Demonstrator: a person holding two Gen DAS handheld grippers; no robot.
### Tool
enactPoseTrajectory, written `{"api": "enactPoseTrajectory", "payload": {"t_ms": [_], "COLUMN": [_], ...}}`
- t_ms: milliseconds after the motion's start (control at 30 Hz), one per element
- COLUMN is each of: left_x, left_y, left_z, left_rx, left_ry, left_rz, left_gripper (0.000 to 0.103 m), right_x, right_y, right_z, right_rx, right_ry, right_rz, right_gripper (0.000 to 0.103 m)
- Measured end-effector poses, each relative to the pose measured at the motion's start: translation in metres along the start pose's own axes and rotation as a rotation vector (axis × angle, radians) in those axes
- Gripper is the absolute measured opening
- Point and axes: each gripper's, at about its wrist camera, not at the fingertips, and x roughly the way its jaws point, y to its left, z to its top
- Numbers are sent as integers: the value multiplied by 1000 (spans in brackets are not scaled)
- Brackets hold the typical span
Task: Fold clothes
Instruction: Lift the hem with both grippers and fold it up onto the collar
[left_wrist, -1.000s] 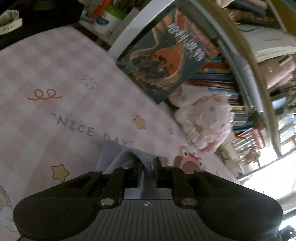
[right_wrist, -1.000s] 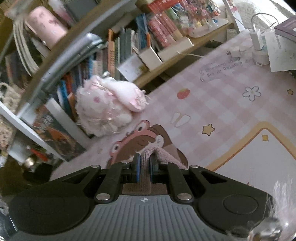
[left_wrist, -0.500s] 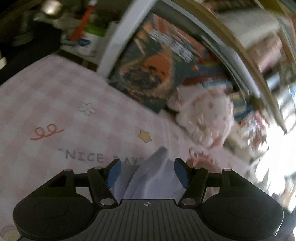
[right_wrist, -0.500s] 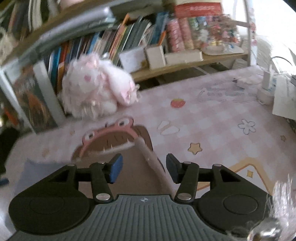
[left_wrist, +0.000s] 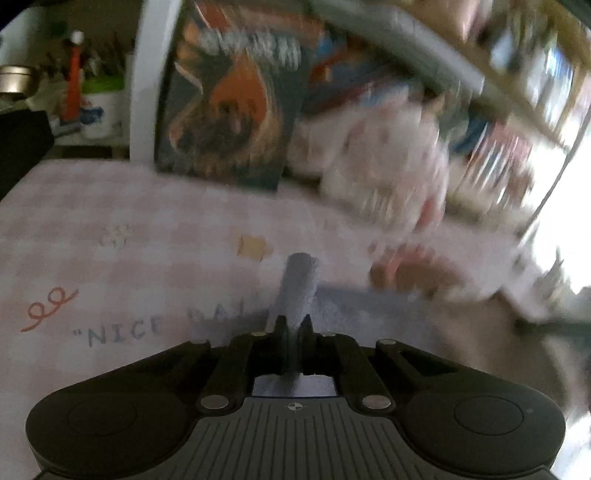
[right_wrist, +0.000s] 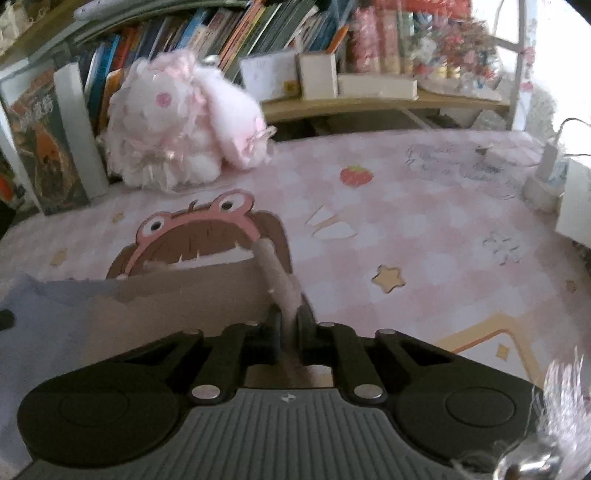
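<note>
The pink checked mat (left_wrist: 110, 206) on the table carries printed lettering, and what can be read from the left side is "NICE" (left_wrist: 122, 334) with a quote mark before it; the next word is half covered by cloth and too smeared to read. A tall book (left_wrist: 229, 107) leans against the shelf behind, its cover lettering too blurred to make out on either camera. On the right side the mat shows a strawberry (right_wrist: 355, 176), a yellow star (right_wrist: 388, 278) and a cartoon frog-hat figure (right_wrist: 195, 236), plus a faint scribbled caption further back that is too small to read. A fluffy pink and white plush toy (right_wrist: 177, 122) sits against the row of books (right_wrist: 236, 33). The left gripper (left_wrist: 293, 328) tilts downward toward the mat, its jaws just snapped together on an upright fold of the grey-blue cloth (left_wrist: 299, 284), which stands up between the fingers while the rest lies flat on the mat just ahead. The right gripper (right_wrist: 290, 319) also angles down, its jaws likewise just closed, pinching a raised ridge of the pinkish-brown cloth (right_wrist: 275, 273); that fabric spreads flat to the left of the fingers, meeting a grey-blue part at the far left.
</note>
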Motion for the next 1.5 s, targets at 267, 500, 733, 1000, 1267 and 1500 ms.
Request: {"api": "enactPoseTrajectory", "payload": {"t_ms": [267,500,733,1000,1267,1500], "left_x": [10,-29,0,-23,-10,-31], "left_y": [23,21,41,51,47,27], "left_z": [-12,-5,-24,-32,-46,-49], "left_rx": [-114,-111,-162,-194,-126,-95], "left_ry": [59,-5,71,37,41,-14], "left_rz": [50,4,49,11,85,199], "left_gripper": [4,4,14,20,22,27], "right_x": [16,-10,18,-3,-4,-7], "right_y": [-11,-7,0,-5,0,-10], "right_z": [-7,5,-5,-4,-27,-28], "right_rx": [76,94,76,93,4,24], "right_ry": [53,-41,50,23,67,58], "right_rz": [-14,46,-17,-29,-50,-14], "right_gripper": [8,7,14,29,9,13]}}
